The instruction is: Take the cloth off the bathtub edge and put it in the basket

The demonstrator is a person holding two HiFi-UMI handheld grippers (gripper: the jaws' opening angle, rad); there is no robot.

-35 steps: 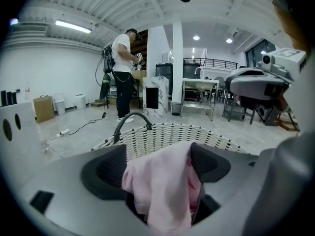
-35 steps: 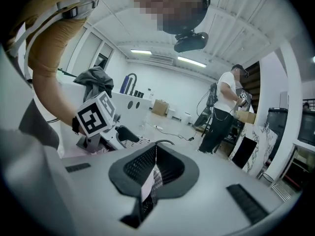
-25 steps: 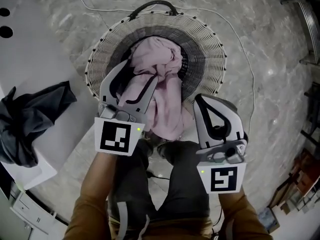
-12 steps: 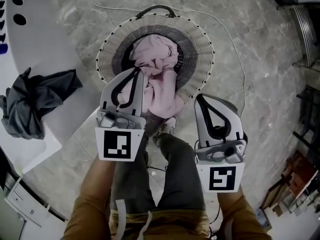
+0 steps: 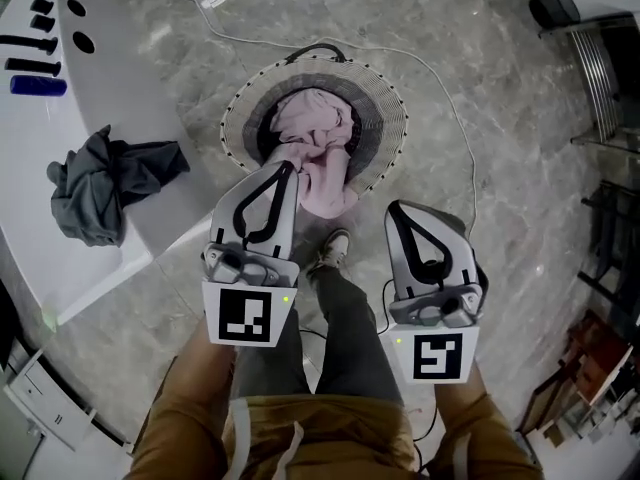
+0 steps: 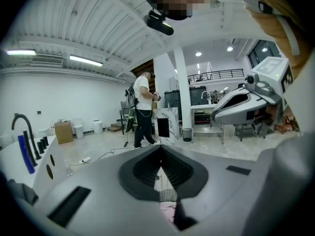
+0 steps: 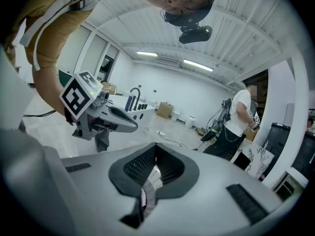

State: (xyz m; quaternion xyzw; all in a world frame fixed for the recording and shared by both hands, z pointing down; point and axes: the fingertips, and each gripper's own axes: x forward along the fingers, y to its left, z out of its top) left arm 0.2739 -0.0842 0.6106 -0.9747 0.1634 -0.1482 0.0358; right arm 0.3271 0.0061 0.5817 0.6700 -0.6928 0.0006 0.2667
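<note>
A round wicker basket point(image 5: 385, 118) stands on the marble floor and holds a pink cloth point(image 5: 315, 143) that spills over its near rim. A dark grey cloth point(image 5: 110, 178) lies crumpled on the white bathtub edge point(image 5: 120, 78) at the left. My left gripper point(image 5: 287, 168) hangs above the basket's near rim, shut and empty; through its jaws the left gripper view shows a bit of pink cloth point(image 6: 167, 211). My right gripper point(image 5: 396, 210) is shut and empty to the right, short of the basket. Each gripper also shows in the other's view: right gripper point(image 6: 219, 116), left gripper point(image 7: 142, 127).
A blue bottle point(image 5: 38, 85) and black fittings point(image 5: 30, 40) sit on the tub's deck. A white cable point(image 5: 455, 108) loops round the basket. Metal racks point(image 5: 600, 38) stand at the right. My legs and a shoe point(image 5: 330, 248) are below. A person point(image 6: 143, 109) stands far off.
The left gripper's jaws, apart over the pink cloth a second ago, have shut empty. Both grippers have drawn back from the basket, which now looks smaller and farther away.
</note>
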